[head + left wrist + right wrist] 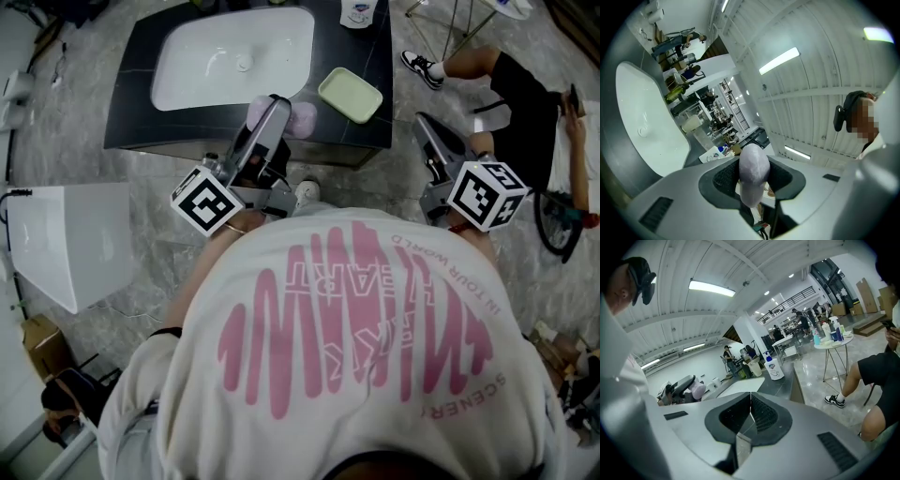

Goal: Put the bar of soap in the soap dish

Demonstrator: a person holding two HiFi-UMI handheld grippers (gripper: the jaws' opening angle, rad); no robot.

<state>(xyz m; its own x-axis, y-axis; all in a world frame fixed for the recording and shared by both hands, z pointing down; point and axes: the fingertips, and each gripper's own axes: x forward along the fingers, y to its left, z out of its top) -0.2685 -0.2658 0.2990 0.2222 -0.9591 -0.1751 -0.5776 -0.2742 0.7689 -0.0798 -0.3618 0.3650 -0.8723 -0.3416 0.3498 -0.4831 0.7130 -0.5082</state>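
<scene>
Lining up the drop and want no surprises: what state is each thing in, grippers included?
Soap: clamped in the left gripper, not in the dish.
Left gripper: shut on the soap.
Right gripper: shut, nothing between its jaws.
Sink: empty.
Dish: empty, beside the sink.
Bottle: upright.

The head camera looks steeply down onto the dark stone tabletop (131, 112) and its white oval basin (234, 56). The camera on the left claw (753, 178) sits close behind its jaws, rolled sideways, and faces across that basin. The right claw (750, 404) carries its own, which looks along the tabletop from beside it and shares the basin.
</scene>
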